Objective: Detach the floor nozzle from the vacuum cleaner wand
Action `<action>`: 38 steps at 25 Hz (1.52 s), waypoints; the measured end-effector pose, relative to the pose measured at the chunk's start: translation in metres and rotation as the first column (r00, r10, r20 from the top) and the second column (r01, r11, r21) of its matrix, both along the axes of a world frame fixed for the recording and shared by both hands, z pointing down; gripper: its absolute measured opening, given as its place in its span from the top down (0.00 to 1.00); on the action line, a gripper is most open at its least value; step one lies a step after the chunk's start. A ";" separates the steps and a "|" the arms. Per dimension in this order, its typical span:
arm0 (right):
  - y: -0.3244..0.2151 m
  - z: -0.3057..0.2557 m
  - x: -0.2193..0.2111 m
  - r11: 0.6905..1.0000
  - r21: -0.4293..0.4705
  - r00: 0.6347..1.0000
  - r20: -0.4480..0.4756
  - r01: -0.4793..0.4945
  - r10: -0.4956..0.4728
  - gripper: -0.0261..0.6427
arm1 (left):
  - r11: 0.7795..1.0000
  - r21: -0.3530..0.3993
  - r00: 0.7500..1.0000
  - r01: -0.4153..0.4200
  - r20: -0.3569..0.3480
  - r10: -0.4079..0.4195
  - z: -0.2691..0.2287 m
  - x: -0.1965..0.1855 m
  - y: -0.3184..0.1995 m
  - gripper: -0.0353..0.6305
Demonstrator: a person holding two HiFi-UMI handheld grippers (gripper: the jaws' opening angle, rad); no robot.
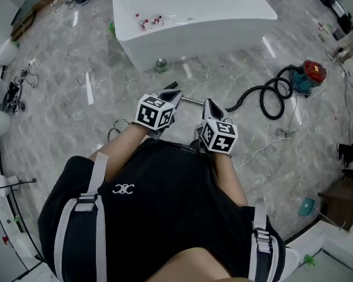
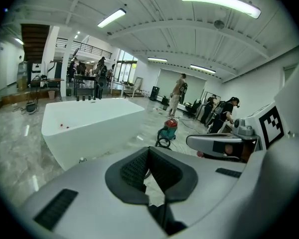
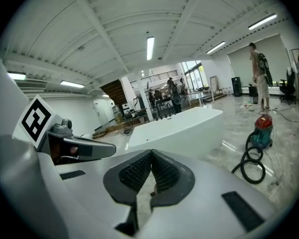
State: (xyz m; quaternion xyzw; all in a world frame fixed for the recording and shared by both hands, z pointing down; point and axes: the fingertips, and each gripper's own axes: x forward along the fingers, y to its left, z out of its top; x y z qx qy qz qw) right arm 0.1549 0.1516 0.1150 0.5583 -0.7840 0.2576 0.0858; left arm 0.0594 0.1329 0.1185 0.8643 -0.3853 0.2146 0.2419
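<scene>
The vacuum cleaner's red and teal canister (image 1: 309,75) stands on the marble floor at the right, and its black hose (image 1: 272,97) coils toward me. A short stretch of the metal wand (image 1: 192,101) shows between my two grippers. The floor nozzle does not show plainly in any view. My left gripper (image 1: 173,93) and right gripper (image 1: 208,104) are held side by side in front of me, both shut with nothing between the pads. In the left gripper view the gripper (image 2: 148,151) points past the canister (image 2: 169,129). The right gripper view shows that gripper (image 3: 151,156), canister (image 3: 262,128) and hose (image 3: 251,167).
A large white bathtub (image 1: 188,16) stands just ahead, with a green bottle (image 1: 160,64) at its foot. Cables (image 1: 15,90) lie at the left, a thin cord (image 1: 265,145) and furniture (image 1: 344,195) at the right. Several people (image 2: 178,91) stand far off.
</scene>
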 end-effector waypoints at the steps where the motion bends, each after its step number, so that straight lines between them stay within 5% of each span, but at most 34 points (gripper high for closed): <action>1: -0.016 0.001 0.007 1.000 0.004 1.000 -0.008 0.024 -0.024 0.95 | 1.000 -0.001 1.000 0.016 -0.002 -0.016 0.001 0.007 -0.012 0.95; 10: -0.129 -0.005 0.064 0.980 0.061 0.981 0.023 0.191 -0.193 0.95 | 0.985 -0.028 0.981 0.168 -0.095 -0.170 0.008 0.060 -0.099 0.95; 14: -0.156 0.020 0.069 0.954 0.024 0.954 0.005 0.299 -0.299 0.95 | 0.960 -0.072 0.960 0.269 -0.064 -0.274 0.029 0.053 -0.110 0.95; 18: -0.161 0.055 0.043 0.886 -0.053 0.883 -0.070 0.461 -0.464 0.95 | 0.918 -0.161 0.929 0.363 -0.013 -0.369 0.061 0.022 -0.106 0.95; 24: -0.179 0.125 0.008 0.772 -0.194 0.755 -0.167 0.605 -0.634 0.95 | 0.864 -0.273 0.894 0.424 -0.024 -0.447 0.105 -0.019 -0.134 0.95; 28: -0.192 0.200 -0.015 0.680 -0.307 0.662 -0.177 0.666 -0.729 0.94 | 0.796 -0.405 0.857 0.450 -0.055 -0.512 0.164 -0.038 -0.154 0.95; 33: -0.237 0.314 -0.042 0.674 -0.382 0.643 -0.226 0.632 -0.731 0.94 | 0.718 -0.539 0.836 0.441 -0.046 -0.548 0.285 -0.063 -0.171 0.95; 38: -0.270 0.456 -0.058 0.655 -0.432 0.613 -0.255 0.620 -0.748 0.94 | 0.668 -0.627 0.838 0.401 -0.045 -0.545 0.435 -0.067 -0.178 0.95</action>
